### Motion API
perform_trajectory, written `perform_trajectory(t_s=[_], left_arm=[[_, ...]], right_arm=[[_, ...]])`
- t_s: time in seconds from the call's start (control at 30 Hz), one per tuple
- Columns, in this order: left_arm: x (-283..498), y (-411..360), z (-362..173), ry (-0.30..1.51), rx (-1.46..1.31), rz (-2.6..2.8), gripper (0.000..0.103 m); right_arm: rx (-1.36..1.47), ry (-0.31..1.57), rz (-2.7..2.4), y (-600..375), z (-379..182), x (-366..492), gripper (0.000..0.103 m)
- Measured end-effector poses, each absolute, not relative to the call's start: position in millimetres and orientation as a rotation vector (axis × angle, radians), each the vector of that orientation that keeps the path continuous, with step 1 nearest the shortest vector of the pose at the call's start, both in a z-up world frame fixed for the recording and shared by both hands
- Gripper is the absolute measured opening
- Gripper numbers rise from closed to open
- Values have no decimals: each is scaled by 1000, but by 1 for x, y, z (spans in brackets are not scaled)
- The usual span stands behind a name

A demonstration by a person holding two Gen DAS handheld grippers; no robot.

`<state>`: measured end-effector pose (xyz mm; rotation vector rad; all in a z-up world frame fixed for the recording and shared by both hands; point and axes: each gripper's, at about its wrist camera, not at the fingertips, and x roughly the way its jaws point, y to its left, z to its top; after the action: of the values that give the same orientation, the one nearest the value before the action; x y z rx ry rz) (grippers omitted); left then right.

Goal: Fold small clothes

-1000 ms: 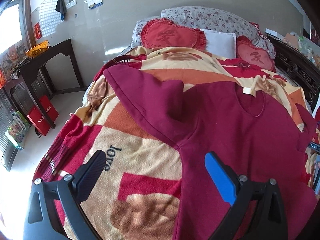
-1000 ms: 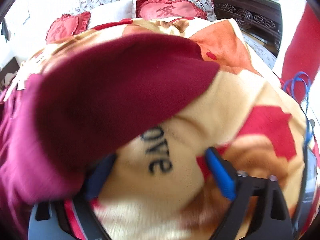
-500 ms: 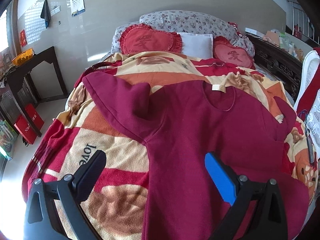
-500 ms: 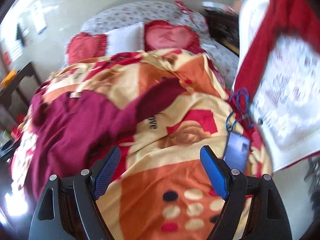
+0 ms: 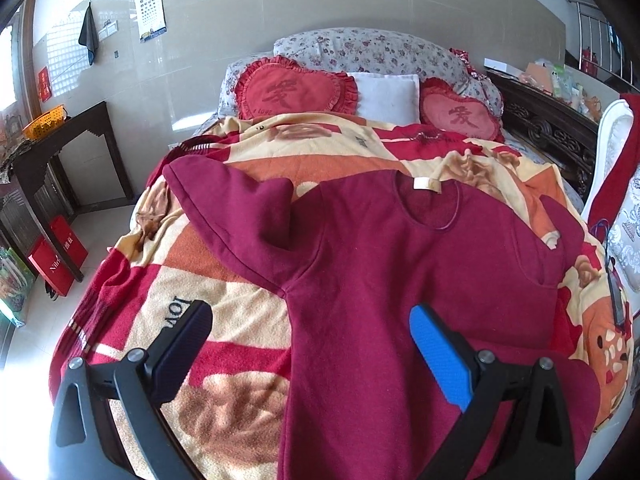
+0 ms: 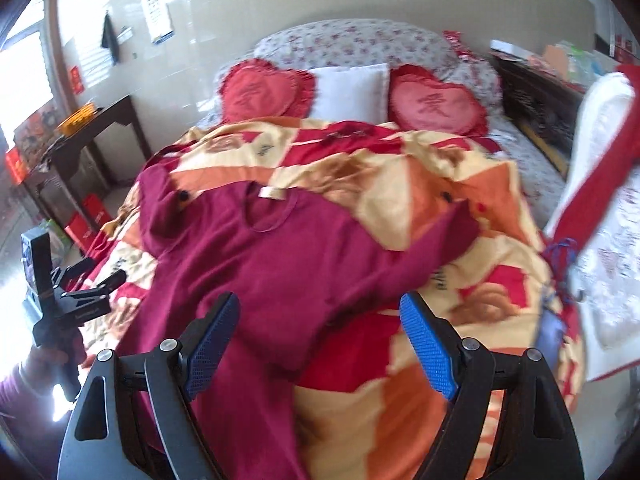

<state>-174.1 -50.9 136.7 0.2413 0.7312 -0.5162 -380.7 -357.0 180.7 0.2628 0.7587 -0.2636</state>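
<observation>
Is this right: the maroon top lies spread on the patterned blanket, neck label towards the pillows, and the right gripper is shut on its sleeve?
Not quite. The right gripper is open and holds nothing, as the right wrist view shows. The maroon top does lie spread on the patterned blanket, its neck label towards the pillows.

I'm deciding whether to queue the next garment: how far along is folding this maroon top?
Barely started. Done: the maroon top lies spread flat on the blanket, neckline away from the cameras. In hand: nothing; the left gripper and right gripper are open and empty above it. Left: both sleeves and the body are unfolded.
</observation>
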Motion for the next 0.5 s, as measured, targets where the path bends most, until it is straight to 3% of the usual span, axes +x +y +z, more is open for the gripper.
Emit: perform_trajectory(t_s=[0.5], left_arm=[[-153, -39, 133, 768, 212, -482, 101]], right_arm=[[285, 776, -201, -269, 129, -284, 67]])
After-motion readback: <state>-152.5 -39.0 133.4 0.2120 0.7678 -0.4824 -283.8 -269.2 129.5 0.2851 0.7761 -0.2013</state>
